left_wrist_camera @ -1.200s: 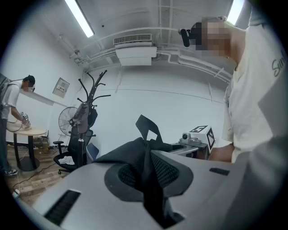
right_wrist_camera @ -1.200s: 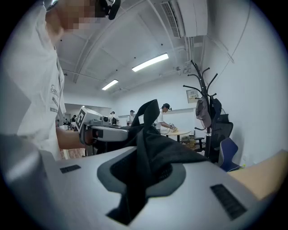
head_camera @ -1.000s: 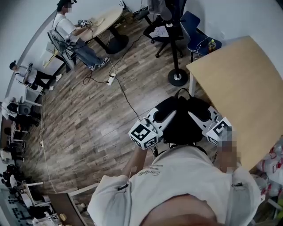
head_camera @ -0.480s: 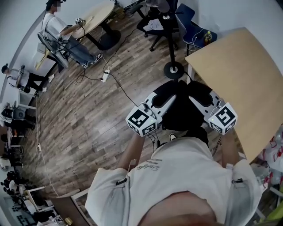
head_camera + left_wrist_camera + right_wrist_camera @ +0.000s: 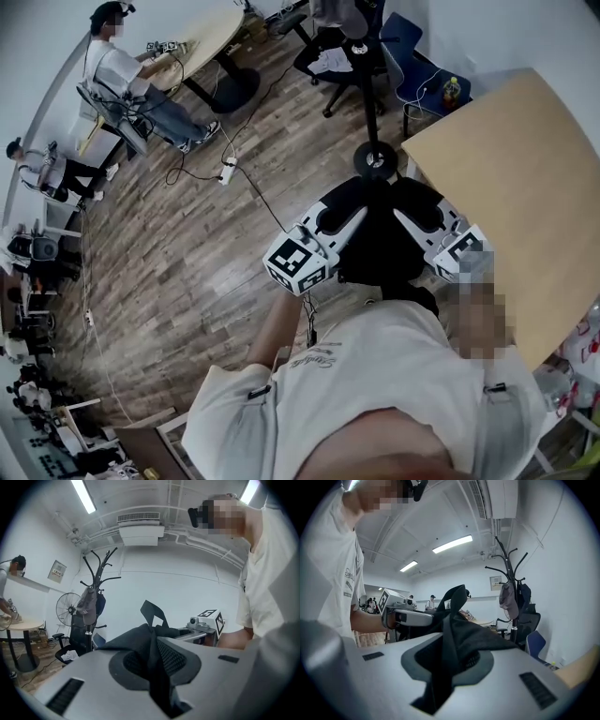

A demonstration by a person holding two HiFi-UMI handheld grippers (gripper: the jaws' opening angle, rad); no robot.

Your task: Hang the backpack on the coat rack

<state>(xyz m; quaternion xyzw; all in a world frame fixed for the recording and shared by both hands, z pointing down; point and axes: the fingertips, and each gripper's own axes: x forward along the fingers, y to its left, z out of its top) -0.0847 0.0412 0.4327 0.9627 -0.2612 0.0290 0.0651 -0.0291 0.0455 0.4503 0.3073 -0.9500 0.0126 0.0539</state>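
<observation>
backpack [image 5: 380, 246], one, clamped by left tongs [image 5: 154, 665] and right tongs [image 5: 449, 666]; one coat rack [image 5: 375, 161] ahead.

Black backpack [image 5: 380, 253]; white left tongs [image 5: 154, 656] and right tongs [image 5: 450, 660]; tan table [image 5: 525, 187]; brown plank floor [image 5: 187, 262].

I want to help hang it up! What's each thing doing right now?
backpack: carried between both grippers, not yet hung.
left gripper: jaws shut on backpack fabric.
right gripper: jaws shut on backpack fabric.
coat rack: upright, cap already hanging on it.
</observation>
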